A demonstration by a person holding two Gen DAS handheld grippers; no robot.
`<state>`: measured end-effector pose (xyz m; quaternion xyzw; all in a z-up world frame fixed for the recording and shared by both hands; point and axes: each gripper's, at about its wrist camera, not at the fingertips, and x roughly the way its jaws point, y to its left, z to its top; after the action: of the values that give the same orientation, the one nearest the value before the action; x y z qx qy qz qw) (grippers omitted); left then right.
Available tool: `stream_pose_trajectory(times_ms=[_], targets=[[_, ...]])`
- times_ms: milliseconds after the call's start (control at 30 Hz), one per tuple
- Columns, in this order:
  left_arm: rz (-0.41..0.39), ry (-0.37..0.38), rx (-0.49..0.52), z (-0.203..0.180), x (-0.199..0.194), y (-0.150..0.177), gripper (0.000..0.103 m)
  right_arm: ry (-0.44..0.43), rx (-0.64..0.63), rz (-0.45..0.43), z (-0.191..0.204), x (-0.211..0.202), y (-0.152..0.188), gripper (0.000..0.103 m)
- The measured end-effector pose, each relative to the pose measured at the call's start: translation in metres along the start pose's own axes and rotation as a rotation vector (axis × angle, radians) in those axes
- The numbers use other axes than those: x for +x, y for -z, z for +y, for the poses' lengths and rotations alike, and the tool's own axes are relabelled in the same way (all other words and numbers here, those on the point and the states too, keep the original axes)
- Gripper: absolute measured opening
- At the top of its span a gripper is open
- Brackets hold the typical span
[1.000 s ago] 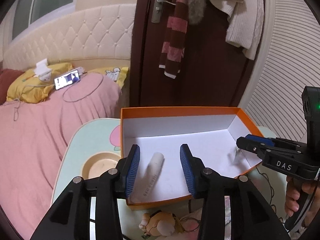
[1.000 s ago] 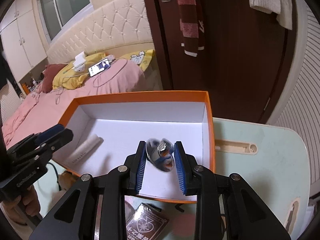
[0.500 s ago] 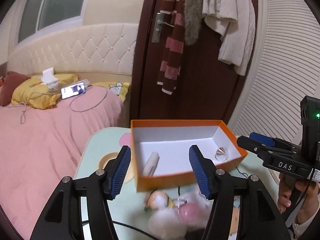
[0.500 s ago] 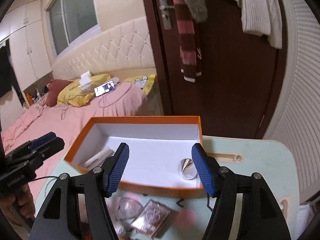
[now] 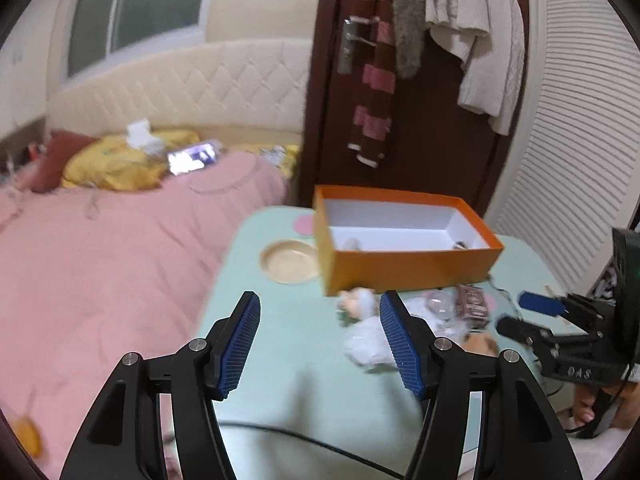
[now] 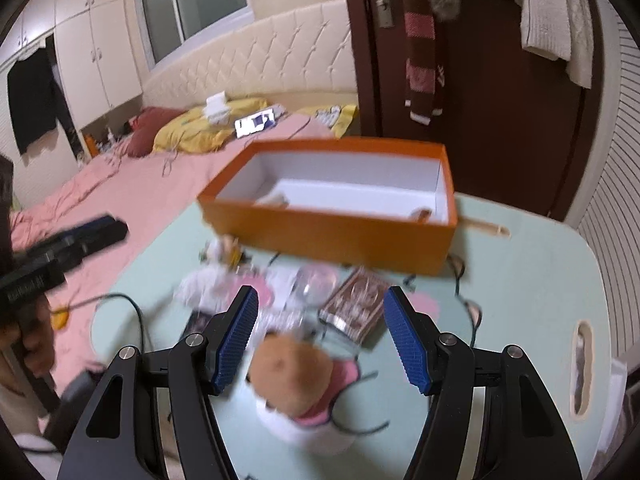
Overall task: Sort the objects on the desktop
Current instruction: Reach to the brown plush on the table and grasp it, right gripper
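Left gripper [image 5: 320, 344] angled down over the near part of the mint-green table [image 5: 280, 360], blue-padded fingers [image 5: 240, 344] standing apart with only bare tabletop between them, nothing held. Seen from the right wrist view as a dark, blurred shape at the left edge [image 6: 68, 248], gripped by a hand [image 6: 32, 344].

Further right and back on the table, an orange box [image 5: 404, 264] with white inside walls, open on top, sitting just beside a round tan recess [image 5: 289, 261] in the tabletop. Inside the box, two small items barely showing over the front wall, one low at the left end [image 5: 351, 243] and one at the right end [image 5: 461, 245]; too little visible to say what they are.

Directly in front of the box, a loose clutter on the table: a small figurine [image 6: 226, 250], white crumpled stuff [image 5: 370, 344], a clear round piece [image 6: 316, 282], a dark patterned card pack [image 6: 358, 306], thin black cables.

Right gripper [image 6: 320, 340] pitched downward over that clutter, fingers spread apart, clamped on nothing. Below and between them, a blurred plush toy [image 6: 296, 376] with a brown head and pink-and-white body, lying on the table, clear of both pads.
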<state>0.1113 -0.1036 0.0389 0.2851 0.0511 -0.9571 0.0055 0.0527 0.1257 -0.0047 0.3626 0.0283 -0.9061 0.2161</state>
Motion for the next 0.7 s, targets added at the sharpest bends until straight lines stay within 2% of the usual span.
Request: stream_pose_trajectory(times_ms=[67,133,300,333,467,567,700], targets=[[-0.039,-0.039,0.014,0.009,-0.015,-0.005,0.062,0.013,-0.021,0.011,0.006,-0.002,0.010,0.066],[-0.084,-0.124,0.016,0.026,-0.036,-0.014,0.062,0.027,-0.029,0.012,0.007,-0.005,0.015,0.066],[-0.108,-0.341,0.048,0.040,-0.053,-0.024,0.062,0.040,0.016,-0.031,-0.002,-0.018,0.014,0.066],[-0.111,-0.323,0.045,0.038,-0.053,-0.022,0.062,0.040,0.021,-0.034,-0.003,-0.019,0.013,0.066],[-0.036,-0.029,-0.025,0.015,-0.028,-0.002,0.065,0.038,0.036,-0.025,-0.007,-0.018,0.014,0.066],[0.024,0.060,0.029,-0.019,-0.006,0.019,0.065,0.038,0.042,-0.012,-0.007,-0.017,0.016,0.066],[0.079,0.140,0.103,-0.050,0.006,0.037,0.065,0.036,0.028,-0.003,-0.006,-0.017,0.021,0.066]])
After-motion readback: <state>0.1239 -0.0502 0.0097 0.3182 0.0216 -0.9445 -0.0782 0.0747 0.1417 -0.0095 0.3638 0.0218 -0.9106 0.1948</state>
